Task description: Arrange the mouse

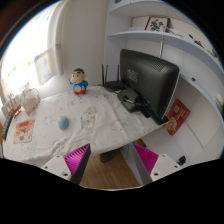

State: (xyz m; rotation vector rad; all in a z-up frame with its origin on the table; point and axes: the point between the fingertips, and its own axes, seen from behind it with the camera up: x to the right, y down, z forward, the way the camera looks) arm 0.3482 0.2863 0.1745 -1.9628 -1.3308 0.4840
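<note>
Two pink-padded fingers [75, 158] of the gripper [110, 160] stand wide apart, holding nothing. Beyond them, a small round mouse [64, 122] rests on the white table [100, 130], left of the monitor [150, 80], near a figurine [79, 81].

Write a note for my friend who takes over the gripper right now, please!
Gripper: open, empty, at the near edge of the white-covered table.
Mouse: probably the small pale-blue rounded thing lying on the table, beyond the left finger; too small to be sure.
The black flat monitor stands beyond the right finger.
Done: nothing grasped yet.
Left: reach it, grip it, arrange it, likely nearer the monitor.
</note>
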